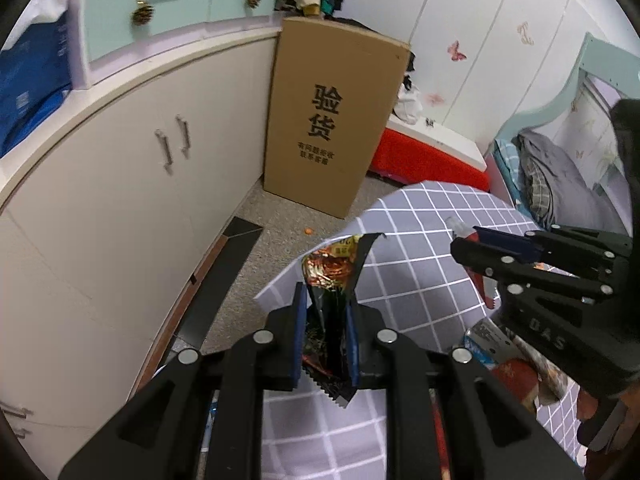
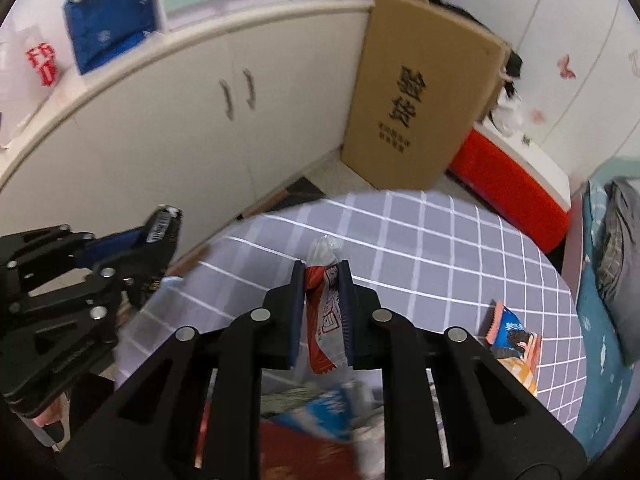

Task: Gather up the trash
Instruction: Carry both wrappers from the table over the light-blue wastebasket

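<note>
My left gripper (image 1: 327, 312) is shut on a dark, shiny snack wrapper (image 1: 330, 280) and holds it above the edge of the grey checked table (image 1: 420, 216). My right gripper (image 2: 322, 284) is shut on a red and white wrapper (image 2: 328, 304) above the same table (image 2: 420, 240). The right gripper also shows in the left wrist view (image 1: 464, 246) at the right, and the left gripper shows in the right wrist view (image 2: 164, 228) at the left. An orange and blue wrapper (image 2: 514, 338) lies on the table at the right.
More wrappers (image 2: 320, 412) lie below my right gripper, and some show in the left wrist view (image 1: 508, 360). A tall cardboard box (image 1: 336, 120) stands on the floor by white cabinets (image 1: 140, 184). A red box (image 1: 428, 156) and a bed (image 1: 560, 176) are behind the table.
</note>
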Demonstrator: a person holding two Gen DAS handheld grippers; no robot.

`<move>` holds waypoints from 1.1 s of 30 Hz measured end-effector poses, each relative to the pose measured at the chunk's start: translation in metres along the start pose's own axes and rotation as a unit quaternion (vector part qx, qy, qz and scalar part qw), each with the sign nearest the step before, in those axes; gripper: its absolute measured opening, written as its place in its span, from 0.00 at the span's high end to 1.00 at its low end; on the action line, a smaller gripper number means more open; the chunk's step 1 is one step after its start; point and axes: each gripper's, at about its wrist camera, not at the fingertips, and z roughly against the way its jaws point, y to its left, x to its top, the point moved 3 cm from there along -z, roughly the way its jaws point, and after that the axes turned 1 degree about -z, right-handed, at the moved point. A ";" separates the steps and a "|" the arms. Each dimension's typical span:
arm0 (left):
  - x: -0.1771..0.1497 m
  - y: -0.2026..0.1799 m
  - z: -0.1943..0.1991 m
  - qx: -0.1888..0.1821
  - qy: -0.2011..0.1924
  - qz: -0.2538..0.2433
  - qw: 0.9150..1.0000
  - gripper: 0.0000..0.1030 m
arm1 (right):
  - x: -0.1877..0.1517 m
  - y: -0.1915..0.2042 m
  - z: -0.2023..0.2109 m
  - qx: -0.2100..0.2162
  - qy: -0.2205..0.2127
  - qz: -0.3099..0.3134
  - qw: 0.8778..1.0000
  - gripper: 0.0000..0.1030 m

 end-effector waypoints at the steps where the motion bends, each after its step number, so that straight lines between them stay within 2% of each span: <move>1: -0.002 0.007 0.008 0.001 -0.004 0.005 1.000 0.84 | 0.002 0.011 0.007 0.004 -0.006 0.006 1.000 0.84; 11: -0.033 0.076 0.075 0.025 -0.031 0.045 0.998 0.84 | 0.000 0.111 0.049 0.060 -0.046 0.037 0.996 0.84; 15: -0.058 0.110 0.096 0.042 -0.038 0.062 0.996 0.84 | -0.012 0.156 0.059 0.084 -0.061 0.047 0.993 0.84; 19: -0.090 0.143 0.109 0.075 -0.043 0.070 0.994 0.84 | -0.028 0.195 0.060 0.113 -0.067 0.049 0.990 0.84; 22: -0.113 0.163 0.111 0.098 -0.039 0.074 0.992 0.84 | -0.042 0.225 0.051 0.130 -0.064 0.047 0.988 0.84; 26: -0.144 0.187 0.110 0.111 -0.032 0.089 0.989 0.84 | -0.065 0.260 0.030 0.160 -0.054 0.036 0.985 0.84; 29: -0.173 0.202 0.100 0.137 -0.021 0.086 0.987 0.84 | -0.087 0.282 0.010 0.181 -0.040 0.027 0.982 0.84; 33: -0.204 0.220 0.082 0.127 0.000 0.115 0.985 0.84 | -0.114 0.303 -0.020 0.189 -0.015 0.019 0.982 0.84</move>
